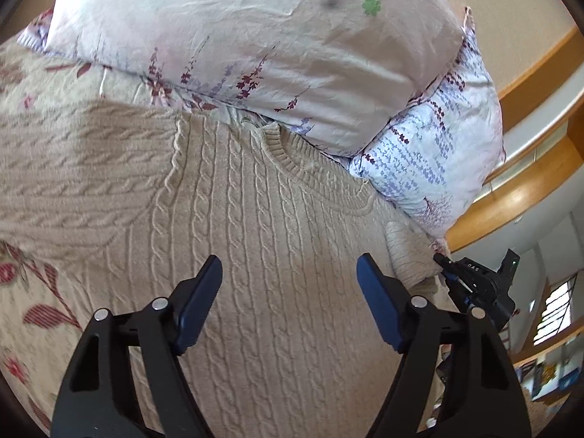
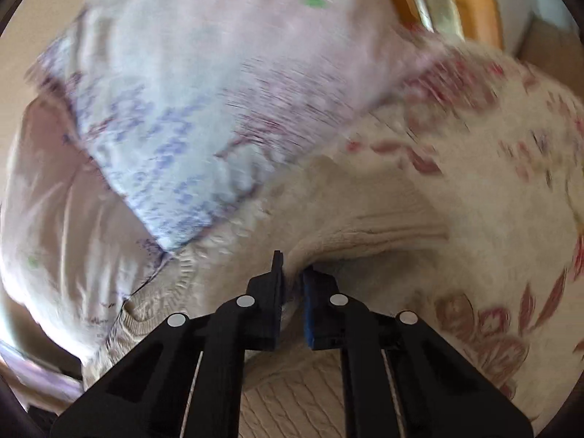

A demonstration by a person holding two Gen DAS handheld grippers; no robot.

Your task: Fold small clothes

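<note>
A bed fills most of both views, covered by a cream bedspread printed with dark red leaves and flowers. Two pillows are stacked at its head: the upper pillow is pale pink with purple and maroon flower sprigs and a small green clover mark, the lower pillow is white with rows of lilac blossoms. Behind them rises a plain beige wall. To the right curves a honey-coloured wooden headboard frame. Farther right, a bright window lets in daylight. The right wrist view is blurred by motion.
</note>
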